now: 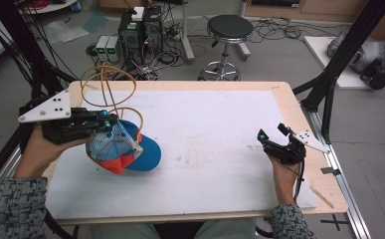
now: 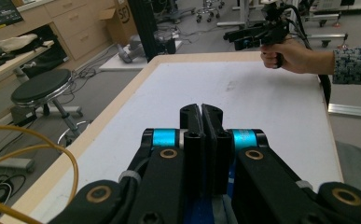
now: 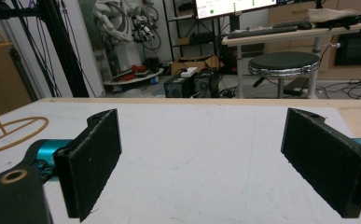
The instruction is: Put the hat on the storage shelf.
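A baseball cap (image 1: pixel 123 149) with a blue brim, orange panels and a pale mesh back hangs tilted over the white mat's left side. My left gripper (image 1: pixel 108 122) is shut on the cap's mesh back. In the left gripper view the two jaws (image 2: pixel 201 114) are pressed together, with a sliver of blue cloth (image 2: pixel 201 213) under them. My right gripper (image 1: pixel 272 133) is held low over the mat's right edge, far from the cap. Its jaws stand wide apart with nothing between them (image 3: pixel 204 140). The left gripper view also shows the right gripper (image 2: pixel 236 35) across the table.
A yellow wire stand (image 1: pixel 108 89) with hoops rises at the mat's far left, just behind the cap; its base ring (image 3: pixel 15 128) lies on the mat. The white mat (image 1: pixel 215 134) covers a wooden table. A black stool (image 1: pixel 228 30) and cables stand beyond the far edge.
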The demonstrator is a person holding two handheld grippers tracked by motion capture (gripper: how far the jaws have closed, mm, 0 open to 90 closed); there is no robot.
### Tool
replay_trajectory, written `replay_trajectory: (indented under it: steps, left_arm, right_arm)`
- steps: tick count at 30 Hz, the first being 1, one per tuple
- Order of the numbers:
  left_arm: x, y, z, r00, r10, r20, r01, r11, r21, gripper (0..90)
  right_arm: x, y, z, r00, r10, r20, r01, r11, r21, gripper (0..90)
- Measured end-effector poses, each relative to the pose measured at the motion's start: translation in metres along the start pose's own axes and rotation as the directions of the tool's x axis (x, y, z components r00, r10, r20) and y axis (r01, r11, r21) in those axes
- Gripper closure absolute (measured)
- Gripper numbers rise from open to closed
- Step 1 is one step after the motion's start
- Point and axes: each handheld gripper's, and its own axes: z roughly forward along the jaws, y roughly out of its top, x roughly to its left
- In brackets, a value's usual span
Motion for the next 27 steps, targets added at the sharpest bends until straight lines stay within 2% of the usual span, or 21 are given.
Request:
replay_trajectory:
  steps: [9,19,27]
  left_arm:
    - [0.011,0.026,0.004,0.9986,0.016,0.05,-0.016,0.9998,-0.01,87.1]
    - [0.014,0.056,0.008,0.9903,0.069,0.121,-0.063,0.9966,-0.054,87.1]
    - [0.031,0.074,0.01,0.9893,0.078,0.124,-0.067,0.994,-0.086,87.1]
  right_arm:
    - [-0.002,0.0,0.0,0.9999,0.011,-0.001,-0.011,1.0,0.001,11.3]
    - [-0.004,0.0,-0.001,0.9998,0.018,-0.001,-0.018,1.0,0.0,11.3]
    - [-0.005,0.0,0.0,0.9998,0.022,-0.003,-0.022,1.0,-0.003,11.3]
